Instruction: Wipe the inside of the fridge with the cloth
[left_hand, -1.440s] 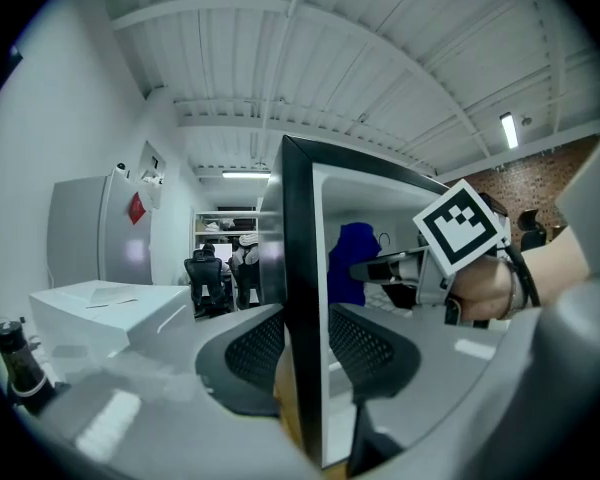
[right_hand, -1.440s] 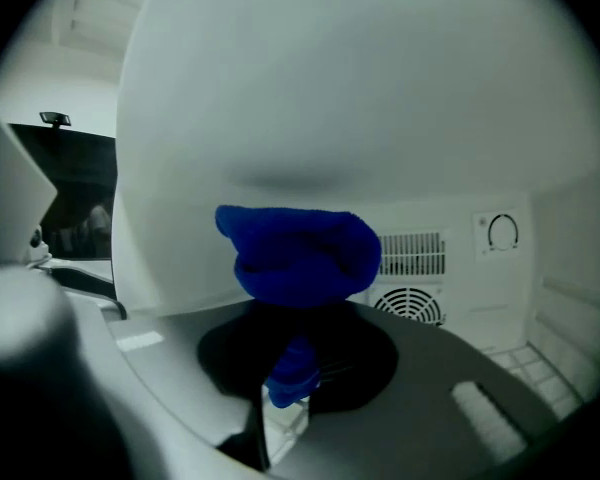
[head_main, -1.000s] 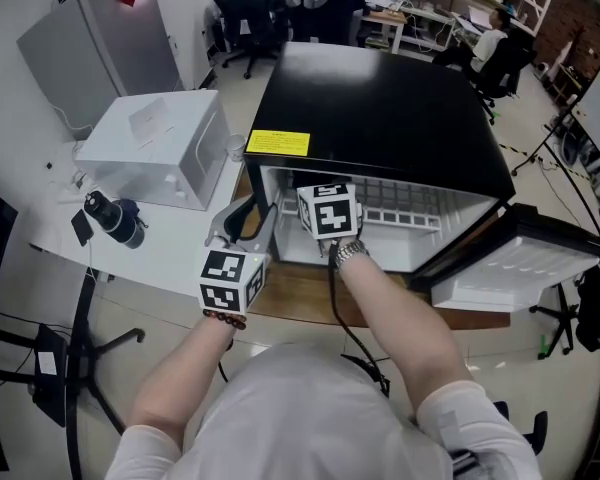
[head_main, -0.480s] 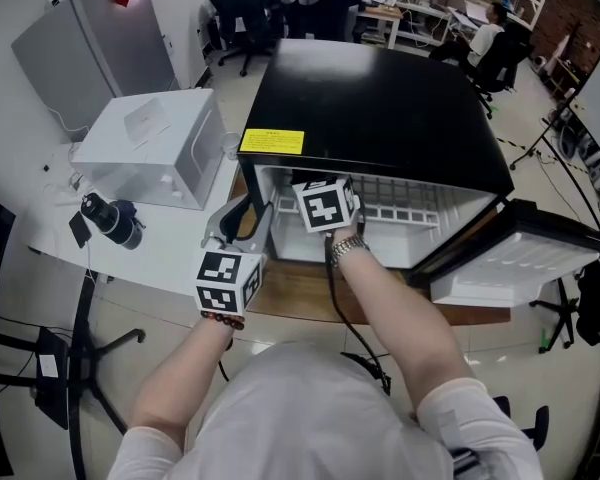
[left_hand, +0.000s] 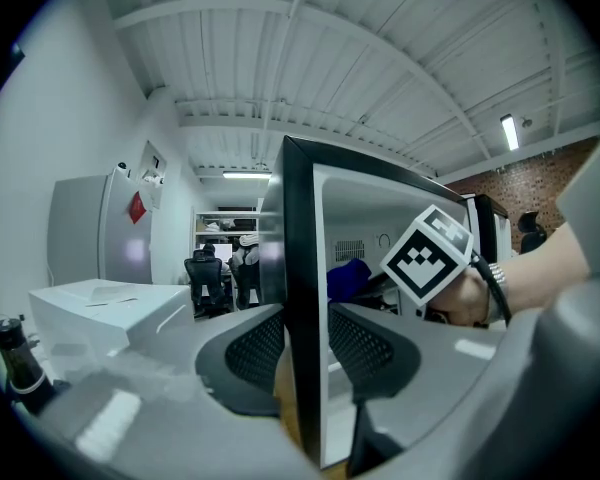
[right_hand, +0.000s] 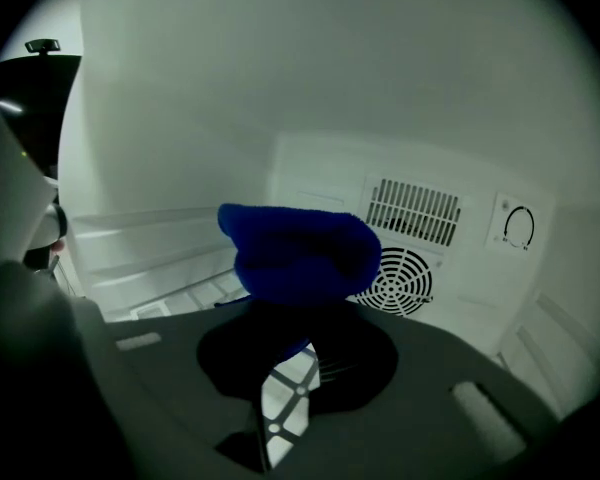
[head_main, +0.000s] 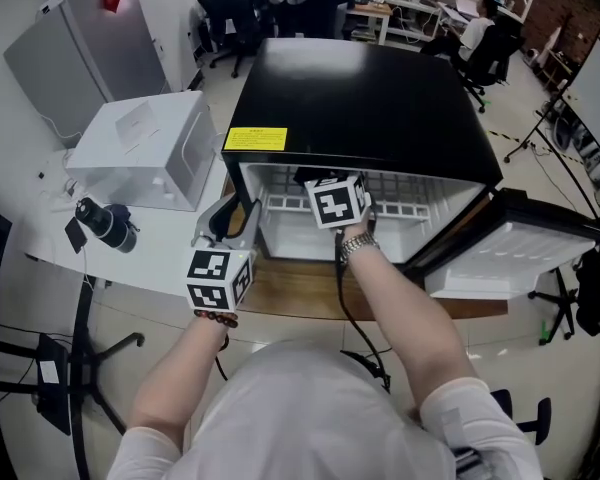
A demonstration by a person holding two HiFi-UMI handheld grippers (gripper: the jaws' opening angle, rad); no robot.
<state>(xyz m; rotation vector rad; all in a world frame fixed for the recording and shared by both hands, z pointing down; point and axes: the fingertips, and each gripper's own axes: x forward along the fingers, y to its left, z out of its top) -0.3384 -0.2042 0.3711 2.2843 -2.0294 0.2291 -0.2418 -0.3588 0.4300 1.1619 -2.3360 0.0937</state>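
Where the cloth point(right_hand: 300, 253) sits: bunched and blue, clamped in your right gripper point(right_hand: 292, 323), inside the fridge point(head_main: 380, 88) above the wire shelf point(head_main: 412, 206).
Back wall point(right_hand: 280, 88): just ahead of the cloth, which is beside the round fan grille point(right_hand: 400, 280); you cannot tell whether they touch.
Left gripper point(left_hand: 306, 353): jaws closed on the front edge of the fridge's left wall point(left_hand: 300, 268).
Door point(head_main: 520, 263): swung wide to your right, so the opening is unobstructed.
Worktop point(head_main: 290, 293): a wooden strip shows before the fridge, beneath your right forearm.
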